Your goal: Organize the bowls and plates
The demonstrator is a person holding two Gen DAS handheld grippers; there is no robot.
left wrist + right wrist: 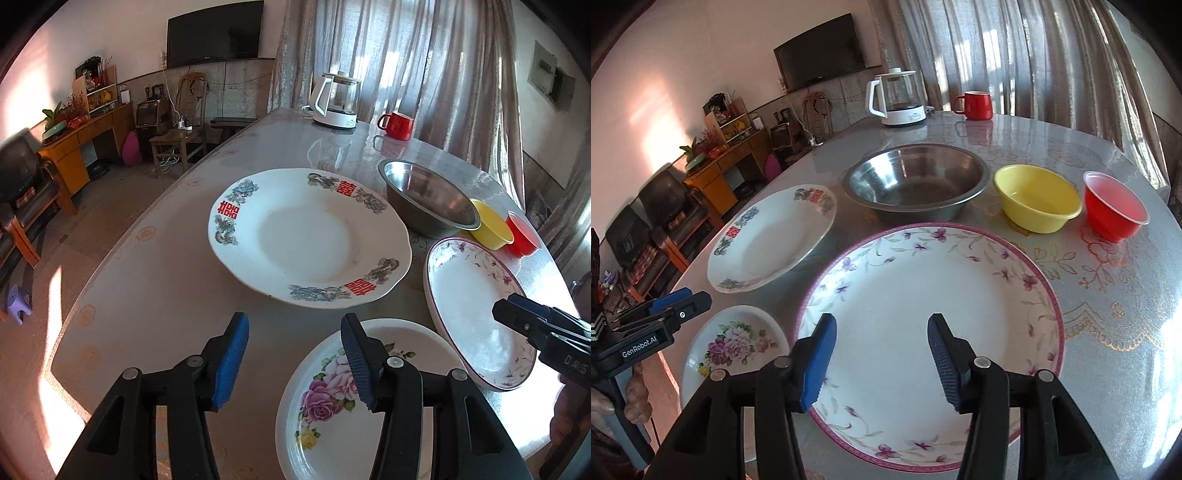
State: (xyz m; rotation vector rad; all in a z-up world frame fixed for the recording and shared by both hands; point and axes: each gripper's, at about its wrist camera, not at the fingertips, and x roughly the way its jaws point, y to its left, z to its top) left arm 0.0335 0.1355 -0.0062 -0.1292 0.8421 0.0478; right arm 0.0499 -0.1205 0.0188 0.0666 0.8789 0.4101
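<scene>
Plates lie loose beside the steel bowl (pixel 916 181): purple-rimmed floral plate (pixel 923 332) nearest. Your right gripper (pixel 881 363) and left gripper (pixel 293 363) are spread, empty; pinching its glazed rim probably risks slippage.

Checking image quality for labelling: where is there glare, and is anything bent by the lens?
Left wrist view: sunlight blows out the glossy grey table at lower right; the table edge curves. Right wrist view: glare on the table's right side; the grey curtains bow, corners dark.
</scene>
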